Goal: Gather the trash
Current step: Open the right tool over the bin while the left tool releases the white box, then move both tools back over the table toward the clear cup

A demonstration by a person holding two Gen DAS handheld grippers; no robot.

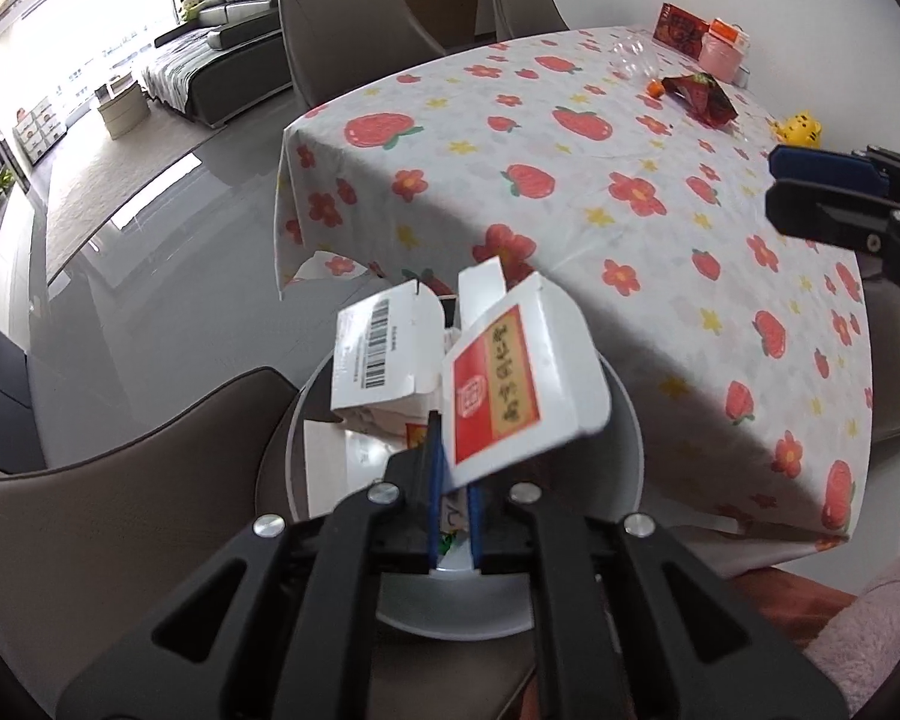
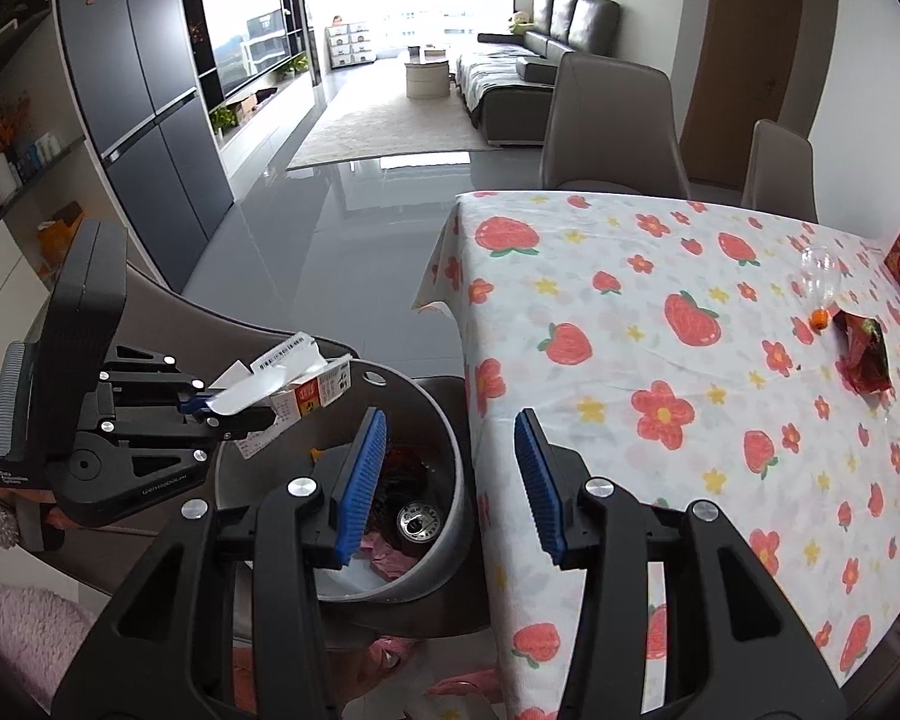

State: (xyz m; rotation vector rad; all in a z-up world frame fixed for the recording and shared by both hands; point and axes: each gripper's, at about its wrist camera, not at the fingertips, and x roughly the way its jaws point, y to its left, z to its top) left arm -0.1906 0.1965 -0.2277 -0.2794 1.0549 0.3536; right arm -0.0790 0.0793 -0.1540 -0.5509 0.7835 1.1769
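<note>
My left gripper [image 1: 453, 468] is shut on the lower edge of a white carton [image 1: 522, 384] with a red and gold label and open barcode flaps. It holds the carton over the mouth of a round grey bin [image 1: 624, 420]. The right wrist view shows the same left gripper [image 2: 222, 405] with the carton [image 2: 312, 390] above the bin [image 2: 450, 528], which holds a drink can [image 2: 417, 522] and crumpled scraps. My right gripper [image 2: 450, 468] stands open and empty above the bin beside the table's edge; its fingertips [image 1: 801, 171] show at the right of the left wrist view.
The table [image 2: 630, 276] has a strawberry and flower cloth. On its far side lie a red wrapper [image 2: 864, 354], a clear bottle [image 2: 819, 276], a red packet [image 1: 681, 30] and a yellow toy [image 1: 801, 129]. Brown chairs [image 2: 612, 120] stand around it; the bin sits on a chair seat.
</note>
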